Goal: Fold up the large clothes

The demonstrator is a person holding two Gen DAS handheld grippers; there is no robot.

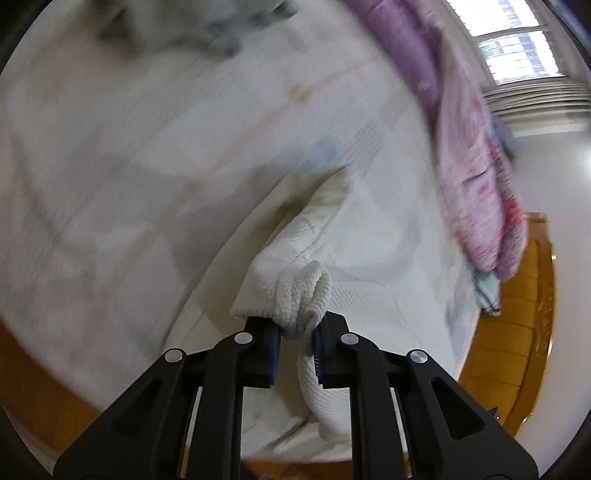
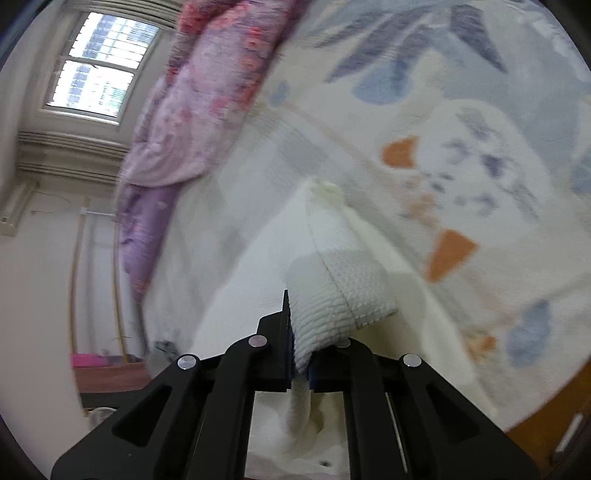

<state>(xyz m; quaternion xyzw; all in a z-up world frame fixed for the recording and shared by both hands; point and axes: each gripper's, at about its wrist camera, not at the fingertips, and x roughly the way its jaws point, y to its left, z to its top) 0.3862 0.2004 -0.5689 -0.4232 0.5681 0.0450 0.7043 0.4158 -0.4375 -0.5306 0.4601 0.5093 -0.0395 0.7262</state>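
A white knitted garment [image 1: 295, 258] lies stretched over a bed with a pale patterned sheet [image 1: 110, 166]. My left gripper [image 1: 297, 334] is shut on a bunched edge of the garment, which hangs down between the fingers. My right gripper [image 2: 301, 354] is shut on another ribbed edge of the same white garment [image 2: 343, 280], lifted above the sheet [image 2: 461, 129]. The view is motion-blurred.
A purple and pink floral quilt [image 1: 469, 147] is piled along the bed's far side, also in the right wrist view [image 2: 207, 103]. Grey clothes [image 1: 192, 26] lie at the top. Wooden bed frame [image 1: 517, 332], a window [image 2: 99, 62] and white wall surround the bed.
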